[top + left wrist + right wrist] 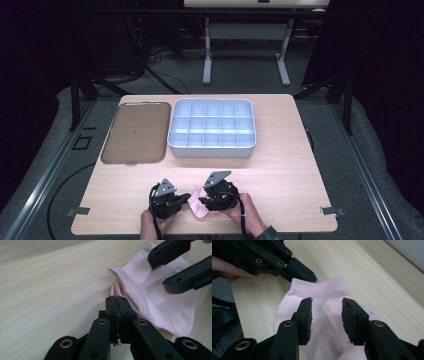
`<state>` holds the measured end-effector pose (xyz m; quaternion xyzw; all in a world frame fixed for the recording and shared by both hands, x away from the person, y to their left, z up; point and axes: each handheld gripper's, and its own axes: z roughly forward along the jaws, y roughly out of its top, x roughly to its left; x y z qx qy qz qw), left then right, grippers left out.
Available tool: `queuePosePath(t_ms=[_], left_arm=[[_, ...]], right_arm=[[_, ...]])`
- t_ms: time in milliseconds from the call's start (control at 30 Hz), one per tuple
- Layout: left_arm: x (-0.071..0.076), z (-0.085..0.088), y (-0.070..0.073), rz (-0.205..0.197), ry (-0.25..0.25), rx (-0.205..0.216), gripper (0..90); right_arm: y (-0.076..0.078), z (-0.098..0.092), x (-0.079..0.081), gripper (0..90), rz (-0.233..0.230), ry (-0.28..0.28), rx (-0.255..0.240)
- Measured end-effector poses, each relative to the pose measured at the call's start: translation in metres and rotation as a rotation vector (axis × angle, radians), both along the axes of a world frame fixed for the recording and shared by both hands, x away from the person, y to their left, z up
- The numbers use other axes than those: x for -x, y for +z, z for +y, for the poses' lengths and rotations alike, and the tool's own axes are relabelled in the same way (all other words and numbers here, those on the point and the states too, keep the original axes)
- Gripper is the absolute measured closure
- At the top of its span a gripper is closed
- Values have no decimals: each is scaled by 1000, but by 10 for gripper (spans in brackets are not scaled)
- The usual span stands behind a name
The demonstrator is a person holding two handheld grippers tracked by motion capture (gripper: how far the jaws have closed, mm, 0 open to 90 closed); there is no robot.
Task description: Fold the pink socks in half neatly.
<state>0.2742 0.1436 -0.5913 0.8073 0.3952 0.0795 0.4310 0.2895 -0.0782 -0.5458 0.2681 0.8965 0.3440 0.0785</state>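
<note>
While the small pale-pink fabric sock [196, 204] lies flat at the near edge of the light wooden tabletop [280, 165], the left gripper [116, 302] pinches its cuff shut, anchoring it; the right gripper [326, 315] hovers over the middle, jaws apart, holding nothing.

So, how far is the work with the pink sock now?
Done: the pink sock lies on the table. In hand: the left gripper is shut at the sock's edge, though a real pinch is unclear; the right gripper is open over it. Left: the divided box and brown tray hold nothing yet.
</note>
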Motion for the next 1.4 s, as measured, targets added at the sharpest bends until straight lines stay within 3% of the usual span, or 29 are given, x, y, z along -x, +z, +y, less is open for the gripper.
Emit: queuePosePath(t_ms=[267,467,667,767,833,967,1133,1400], left_arm=[[0,1,0,-5,2,3,819],[-1,7,2,11,24,40,678],[6,21,20,-45,67,87,686],[9,18,31,-75,38,93,707],[11,10,35,-81,-10,88,719],[14,-6,32,-69,-76,67,740],[12,-14,14,-46,-91,4,788],[11,-12,5,-57,-102,0,827]], right_arm=[[7,-46,4,450,-16,-141,-40],[2,-79,5,450,-4,-249,-50],[-1,-99,8,456,3,-314,-43],[-4,-106,8,459,6,-335,-51],[-6,-109,8,466,12,-354,-55],[-9,-112,7,497,24,-375,-48],[-14,-113,4,562,30,-385,-25],[-22,-112,2,613,60,-388,-5]])
